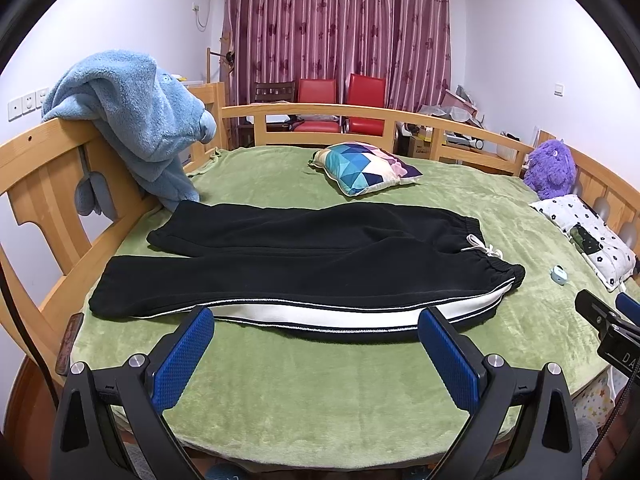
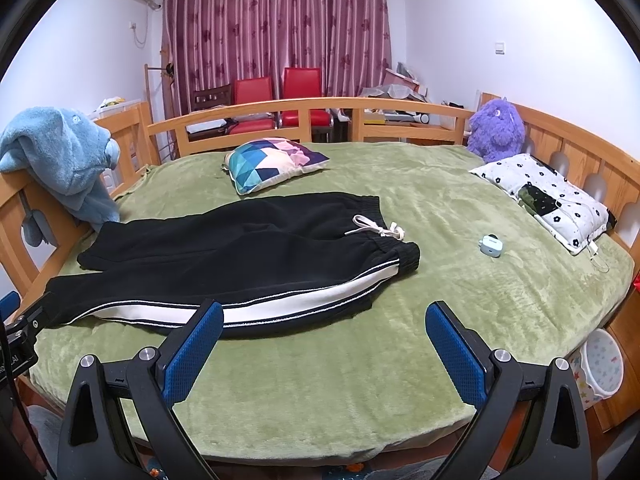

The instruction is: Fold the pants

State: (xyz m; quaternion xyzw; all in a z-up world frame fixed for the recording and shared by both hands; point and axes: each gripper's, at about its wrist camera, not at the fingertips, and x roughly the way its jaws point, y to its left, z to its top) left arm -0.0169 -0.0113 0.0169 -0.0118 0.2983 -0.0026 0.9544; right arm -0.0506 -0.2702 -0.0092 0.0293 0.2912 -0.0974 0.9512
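Black pants (image 1: 304,264) with a white side stripe lie flat on the green bed cover (image 1: 304,392), waistband and white drawstring (image 1: 482,249) to the right, leg ends to the left. They also show in the right wrist view (image 2: 224,268). My left gripper (image 1: 316,332) is open and empty, held just before the pants' near striped edge. My right gripper (image 2: 324,328) is open and empty, in front of the waist end of the stripe. The right gripper's tip shows at the left wrist view's right edge (image 1: 608,316).
A patterned pillow (image 1: 366,166) lies behind the pants. A small pale blue case (image 2: 491,245) lies right of the waistband. A white flowered pillow (image 2: 552,200) and purple plush toy (image 2: 496,130) sit at the right rail. A blue fleece garment (image 1: 136,120) hangs on the left rail.
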